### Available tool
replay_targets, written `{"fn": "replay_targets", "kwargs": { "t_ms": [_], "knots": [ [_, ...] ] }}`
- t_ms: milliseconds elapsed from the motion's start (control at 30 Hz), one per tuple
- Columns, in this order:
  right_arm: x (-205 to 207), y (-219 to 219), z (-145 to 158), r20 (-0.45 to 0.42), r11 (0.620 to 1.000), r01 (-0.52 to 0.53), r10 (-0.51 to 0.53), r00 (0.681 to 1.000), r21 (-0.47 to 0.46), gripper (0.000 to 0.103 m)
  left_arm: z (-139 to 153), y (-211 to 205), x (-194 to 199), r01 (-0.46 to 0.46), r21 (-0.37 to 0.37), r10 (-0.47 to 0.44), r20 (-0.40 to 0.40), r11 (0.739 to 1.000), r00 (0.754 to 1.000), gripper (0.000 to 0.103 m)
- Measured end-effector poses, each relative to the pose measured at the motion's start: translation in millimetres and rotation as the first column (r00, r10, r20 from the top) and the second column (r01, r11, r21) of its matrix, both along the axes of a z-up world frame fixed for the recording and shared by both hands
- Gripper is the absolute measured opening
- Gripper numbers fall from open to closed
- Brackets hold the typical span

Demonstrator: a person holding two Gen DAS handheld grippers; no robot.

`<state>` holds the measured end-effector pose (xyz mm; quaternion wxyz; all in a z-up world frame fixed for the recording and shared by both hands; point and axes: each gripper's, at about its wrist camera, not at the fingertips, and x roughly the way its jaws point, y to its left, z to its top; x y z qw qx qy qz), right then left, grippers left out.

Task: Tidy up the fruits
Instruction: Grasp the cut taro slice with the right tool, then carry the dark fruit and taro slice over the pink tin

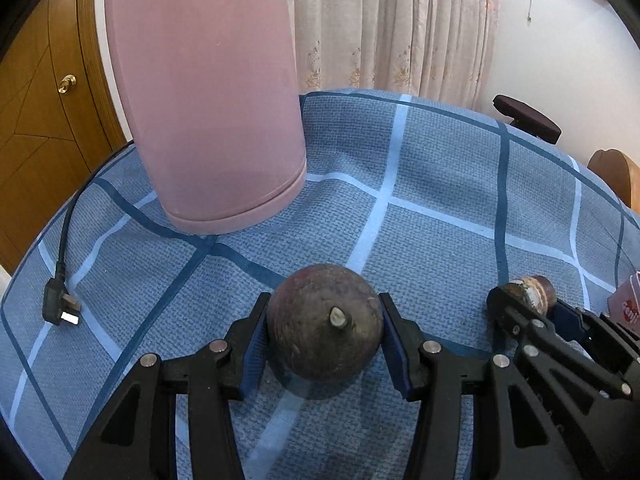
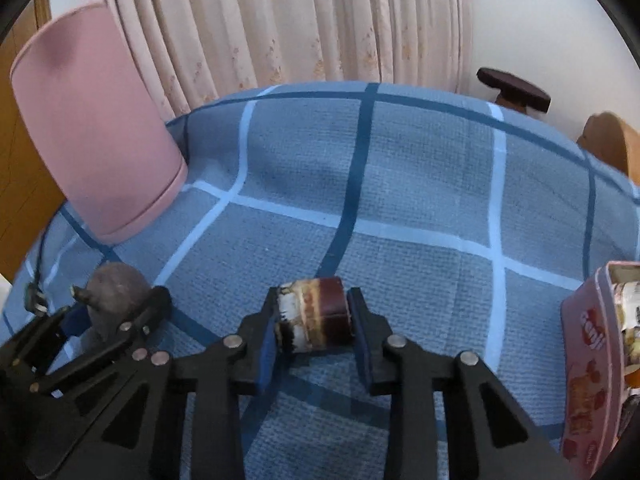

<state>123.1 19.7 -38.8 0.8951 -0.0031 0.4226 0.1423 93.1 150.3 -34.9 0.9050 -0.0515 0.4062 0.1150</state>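
My left gripper (image 1: 323,334) is shut on a round dark purple-brown fruit (image 1: 324,322) with a short stem, held just above the blue checked tablecloth (image 1: 432,184). It also shows in the right wrist view (image 2: 114,292) at the far left. My right gripper (image 2: 313,322) is shut on a small layered brown-and-white cylinder (image 2: 314,314), low over the cloth. In the left wrist view the right gripper (image 1: 528,308) sits at the right with the cylinder (image 1: 534,288) between its pads.
A tall pink container (image 1: 208,92) stands at the back left of the table. A black power plug (image 1: 60,308) with its cord lies at the left edge. A pink snack box (image 2: 592,364) stands at the right edge. A dark stool (image 2: 514,88) and a wooden chair (image 2: 612,140) stand beyond the table.
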Motion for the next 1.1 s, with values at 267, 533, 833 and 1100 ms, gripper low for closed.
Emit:
{"fn": "replay_targets", "kwargs": {
  "t_ms": [267,533,833,1100],
  "knots": [
    [-17,-11,9,0.064,0.998,0.064,-0.063,0.996,-0.012,0.035,-1,-3,0,-0.004,0.011,0.004,-0.002,1.000,1.000,0.053],
    [-41,-1,22,0.189,0.992,0.089,-0.070,0.979,-0.092,0.035,-2,-3,-1,-0.006,0.009,0.006,-0.003,1.000,1.000,0.053],
    [-66,-12,28,0.247,0.995,0.085,-0.071,0.967,-0.045,0.035,-1,-9,-14,0.001,-0.003,-0.001,0.007,1.000,1.000,0.053],
    [-81,-24,28,0.254,0.998,0.056,-0.049,0.966,-0.021,0.035,6,-27,-38,0.042,-0.022,-0.040,0.073,0.999,0.997,0.053]
  ]
}}
